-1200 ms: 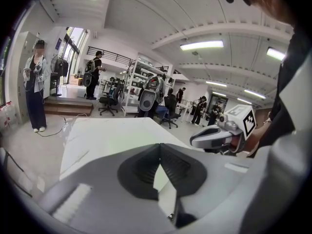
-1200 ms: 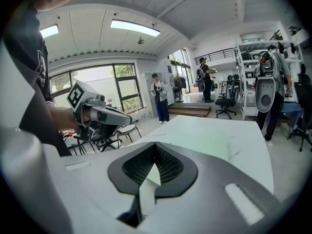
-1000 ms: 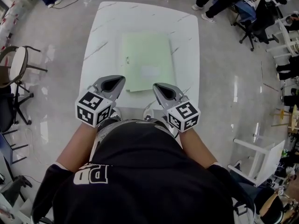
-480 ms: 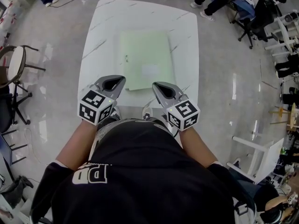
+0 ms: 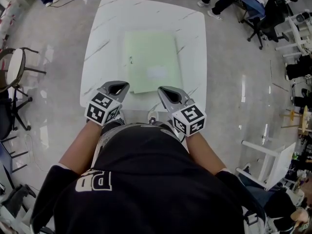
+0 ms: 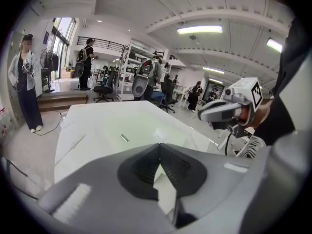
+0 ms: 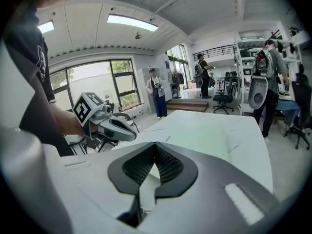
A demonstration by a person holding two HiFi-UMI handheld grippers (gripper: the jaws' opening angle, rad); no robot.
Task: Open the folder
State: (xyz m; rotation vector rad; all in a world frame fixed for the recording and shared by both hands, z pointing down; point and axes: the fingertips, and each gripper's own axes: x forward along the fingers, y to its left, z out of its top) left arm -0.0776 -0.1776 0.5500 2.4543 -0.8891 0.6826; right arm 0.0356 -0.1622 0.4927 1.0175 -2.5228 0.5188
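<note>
Head view, contents as seen from beside the person:

1. White square table with faint grey marble veining, standing on a glossy pale floor.
2. Pale green flat card folder, lying closed at the middle of the table, its long sides running away from the person. A small metal clasp sits near its left edge.
3. Left gripper, grey, with a black-and-white marker cube, held near the folder's near left corner. Left gripper view: the two jaw tips are pressed together with nothing between them, and the folder lies ahead on the table.
4. Right gripper, grey, with its own marker cube, held near the folder's near right corner. Right gripper view: the jaw tips meet, pinching nothing, with the folder beyond.
5. Neither gripper can be seen to touch the folder.
6. Person in a black short-sleeved shirt, at the table's near edge.
7. Round-seated metal chair, on the floor left of the table.
</note>
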